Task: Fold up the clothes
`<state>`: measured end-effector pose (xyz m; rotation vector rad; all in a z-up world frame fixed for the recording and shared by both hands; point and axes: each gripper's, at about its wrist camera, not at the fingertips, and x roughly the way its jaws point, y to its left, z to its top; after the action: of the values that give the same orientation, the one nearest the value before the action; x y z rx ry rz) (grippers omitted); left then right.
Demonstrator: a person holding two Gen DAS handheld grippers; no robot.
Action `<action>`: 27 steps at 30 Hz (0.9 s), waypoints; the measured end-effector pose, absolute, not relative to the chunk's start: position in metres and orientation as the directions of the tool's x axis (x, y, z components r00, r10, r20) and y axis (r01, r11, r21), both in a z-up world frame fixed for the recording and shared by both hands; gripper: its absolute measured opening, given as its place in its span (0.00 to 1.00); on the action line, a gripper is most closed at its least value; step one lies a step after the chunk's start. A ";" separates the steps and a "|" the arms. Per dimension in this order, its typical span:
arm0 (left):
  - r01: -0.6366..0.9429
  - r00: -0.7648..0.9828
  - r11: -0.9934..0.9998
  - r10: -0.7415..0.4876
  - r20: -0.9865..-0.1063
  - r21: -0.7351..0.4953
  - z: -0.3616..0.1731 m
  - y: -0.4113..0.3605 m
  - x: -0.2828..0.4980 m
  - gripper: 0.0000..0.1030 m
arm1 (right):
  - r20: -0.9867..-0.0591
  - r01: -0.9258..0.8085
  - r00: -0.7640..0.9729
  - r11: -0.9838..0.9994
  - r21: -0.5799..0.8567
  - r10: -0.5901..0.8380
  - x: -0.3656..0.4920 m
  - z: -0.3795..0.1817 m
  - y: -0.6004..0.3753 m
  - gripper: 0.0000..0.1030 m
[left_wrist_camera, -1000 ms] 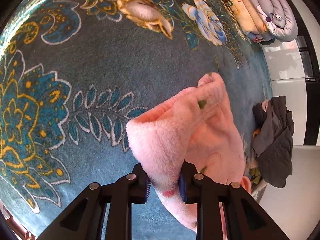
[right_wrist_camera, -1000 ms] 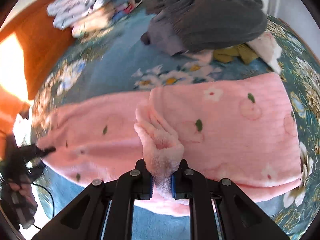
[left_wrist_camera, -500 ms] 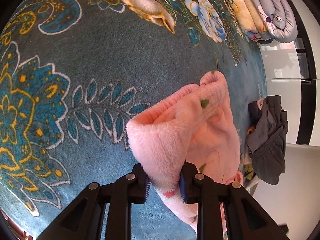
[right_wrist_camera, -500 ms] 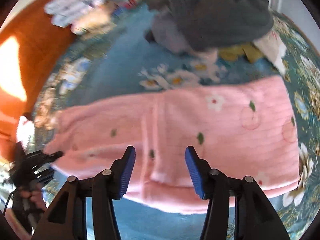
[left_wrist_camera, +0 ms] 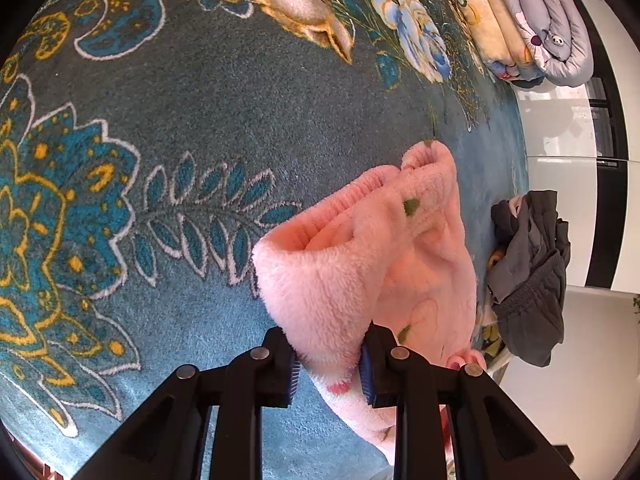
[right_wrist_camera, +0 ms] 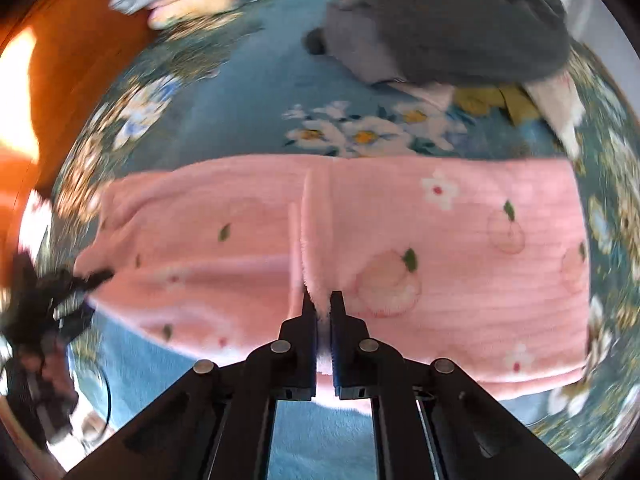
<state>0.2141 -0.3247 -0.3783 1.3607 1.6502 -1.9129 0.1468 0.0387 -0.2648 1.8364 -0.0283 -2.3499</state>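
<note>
A pink fleece garment [right_wrist_camera: 440,240] with peach and flower prints lies spread across a blue floral bedspread [right_wrist_camera: 248,112]. My right gripper [right_wrist_camera: 323,308] is shut on a thin raised ridge of the garment near its near edge, at the middle seam. My left gripper [left_wrist_camera: 328,360] is shut on one bunched end of the pink garment [left_wrist_camera: 352,264], held just above the bedspread [left_wrist_camera: 200,120]. In the right wrist view the left gripper [right_wrist_camera: 60,292] shows blurred at the garment's left end.
A heap of dark grey clothes [right_wrist_camera: 440,28] lies beyond the garment, with a yellow piece [right_wrist_camera: 500,100] and a white piece beside it. The grey clothes [left_wrist_camera: 528,272] sit near the bed edge. Folded quilts [left_wrist_camera: 520,20] are stacked at the far corner.
My right gripper let go of the bunched fleece, stood open half a second ago, and has shut again on a thin ridge. The garment now lies flatter. The left gripper barely moved.
</note>
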 end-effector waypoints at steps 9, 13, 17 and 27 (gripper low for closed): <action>0.707 -0.524 -0.310 0.373 -0.766 -0.635 -0.378 -0.326 0.217 0.27 | -0.955 0.135 -0.139 -0.960 0.244 -0.263 0.161 -0.286 0.046 0.43; 0.706 -0.529 -0.306 0.372 -0.763 -0.639 -0.378 -0.326 0.217 0.28 | -0.958 0.285 -0.130 -0.935 0.211 -0.256 0.175 -0.283 0.040 0.51; 0.705 -0.525 -0.312 0.375 -0.764 -0.637 -0.378 -0.325 0.218 0.27 | -0.969 0.436 -0.141 -0.892 0.124 -0.203 0.184 -0.289 0.027 0.53; 0.706 -0.517 -0.322 0.373 -0.770 -0.630 -0.378 -0.325 0.215 0.27 | -0.970 0.473 -0.226 -0.881 -0.027 -0.091 0.188 -0.301 0.030 0.32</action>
<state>0.2149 -0.3251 -0.3777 1.3827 1.6552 -1.9215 0.1884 0.0297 -0.3008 1.6758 0.4528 -2.1604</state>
